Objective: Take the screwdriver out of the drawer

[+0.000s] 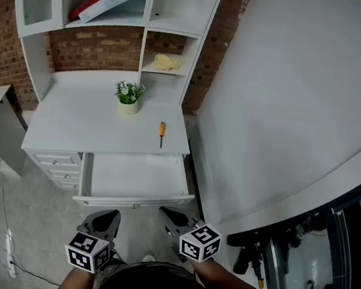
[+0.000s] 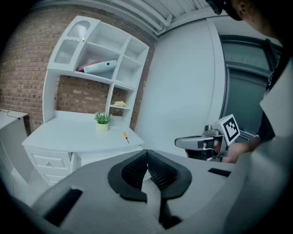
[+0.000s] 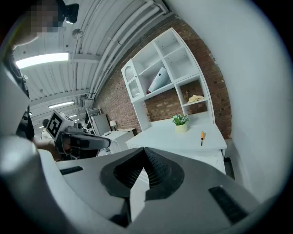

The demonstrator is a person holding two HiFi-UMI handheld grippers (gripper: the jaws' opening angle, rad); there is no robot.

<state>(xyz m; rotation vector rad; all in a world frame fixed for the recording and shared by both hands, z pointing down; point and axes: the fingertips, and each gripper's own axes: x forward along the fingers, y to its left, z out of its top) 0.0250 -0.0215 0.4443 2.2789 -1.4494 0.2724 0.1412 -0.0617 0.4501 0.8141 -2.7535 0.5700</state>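
Observation:
The orange-handled screwdriver (image 1: 162, 132) lies on the white desk top (image 1: 86, 120), near its right front corner, just behind the open drawer (image 1: 139, 177). It also shows as a small orange screwdriver (image 2: 125, 136) in the left gripper view and as the same screwdriver (image 3: 202, 136) in the right gripper view. The drawer's inside looks bare. My left gripper (image 1: 110, 215) and right gripper (image 1: 167, 213) hang side by side in front of the drawer, well short of the desk. Both have their jaws together with nothing between them, as the left gripper (image 2: 147, 170) and right gripper (image 3: 143, 172) show in their own views.
A small potted plant (image 1: 129, 97) stands on the desk behind the screwdriver. The hutch holds binders (image 1: 109, 0) and a yellow cloth (image 1: 167, 62). A stack of small drawers (image 1: 58, 162) sits left of the open one. A white panel (image 1: 289, 101) rises at right; cables (image 1: 6, 250) lie on the floor.

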